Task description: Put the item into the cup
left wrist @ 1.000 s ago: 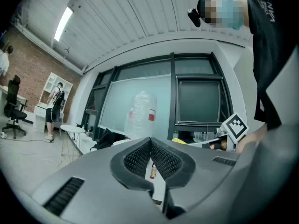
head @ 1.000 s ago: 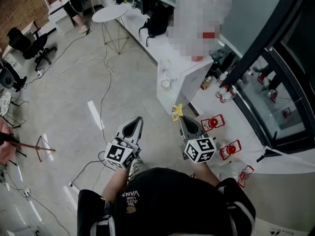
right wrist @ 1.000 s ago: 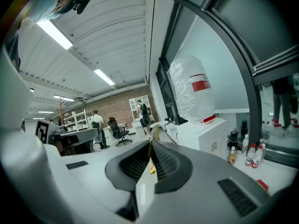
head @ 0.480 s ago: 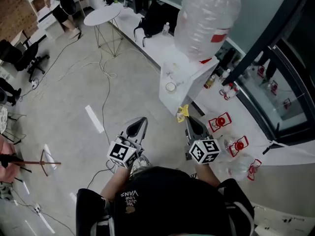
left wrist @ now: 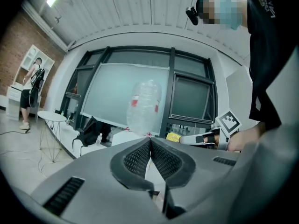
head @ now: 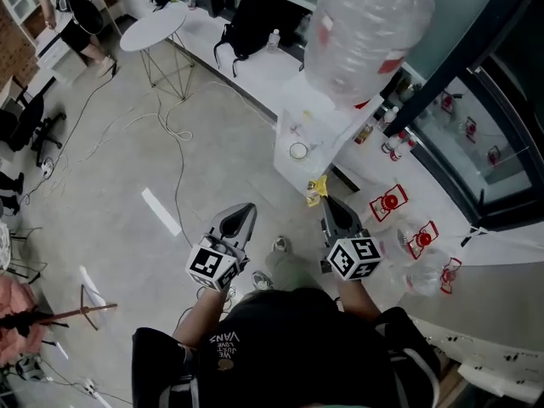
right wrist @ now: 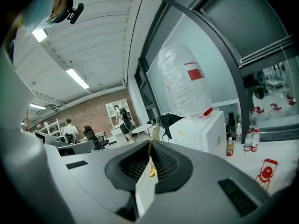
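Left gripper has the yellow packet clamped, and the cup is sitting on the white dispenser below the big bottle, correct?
Not quite: the yellow packet is clamped in the right gripper, as the right gripper view shows. The left gripper is shut with nothing in it. The cup does sit on the white dispenser below the big bottle.

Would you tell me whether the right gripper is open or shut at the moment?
Shut on the yellow item: the right gripper pinches it between closed jaws.
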A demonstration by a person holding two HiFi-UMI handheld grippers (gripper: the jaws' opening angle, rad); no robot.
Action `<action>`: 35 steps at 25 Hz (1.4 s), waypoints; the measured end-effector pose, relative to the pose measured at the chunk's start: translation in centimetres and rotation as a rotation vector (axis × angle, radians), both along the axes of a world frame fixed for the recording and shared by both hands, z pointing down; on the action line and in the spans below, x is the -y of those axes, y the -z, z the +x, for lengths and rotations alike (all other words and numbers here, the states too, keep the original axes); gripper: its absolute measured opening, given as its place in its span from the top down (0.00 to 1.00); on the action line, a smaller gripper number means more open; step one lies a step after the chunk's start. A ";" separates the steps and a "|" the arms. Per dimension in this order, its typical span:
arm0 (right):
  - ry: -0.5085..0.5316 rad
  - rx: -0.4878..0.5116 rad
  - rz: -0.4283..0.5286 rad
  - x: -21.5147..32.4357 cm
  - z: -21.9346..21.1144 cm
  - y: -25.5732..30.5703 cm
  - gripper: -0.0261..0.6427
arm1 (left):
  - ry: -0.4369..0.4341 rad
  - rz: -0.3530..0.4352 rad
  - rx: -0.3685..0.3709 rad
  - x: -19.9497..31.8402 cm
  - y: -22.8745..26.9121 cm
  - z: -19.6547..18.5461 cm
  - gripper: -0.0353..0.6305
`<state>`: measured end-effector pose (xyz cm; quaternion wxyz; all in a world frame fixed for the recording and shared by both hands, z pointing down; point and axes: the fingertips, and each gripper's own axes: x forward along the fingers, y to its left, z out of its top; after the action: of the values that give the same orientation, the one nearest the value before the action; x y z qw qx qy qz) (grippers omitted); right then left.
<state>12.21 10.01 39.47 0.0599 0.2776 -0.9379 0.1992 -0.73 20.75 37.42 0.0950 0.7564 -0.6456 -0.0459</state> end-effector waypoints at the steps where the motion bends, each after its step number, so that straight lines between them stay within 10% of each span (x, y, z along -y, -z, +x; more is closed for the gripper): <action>1: -0.006 0.000 -0.003 0.8 -0.6 -0.2 0.89 | -0.010 -0.001 -0.001 0.9 -0.3 -0.6 0.92; 17: 0.046 -0.101 -0.040 10.3 -7.8 -4.0 0.89 | -0.109 -0.060 0.025 16.9 -2.4 -7.8 0.92; 35: -0.315 -0.223 -0.030 17.6 -14.9 -7.9 0.89 | -0.545 -0.102 0.025 26.3 -5.4 -13.2 0.92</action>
<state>-2.68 -7.57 47.37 0.1356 0.4405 -0.8673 0.1881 -13.97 -5.54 42.79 0.1337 0.8969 -0.4208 0.0232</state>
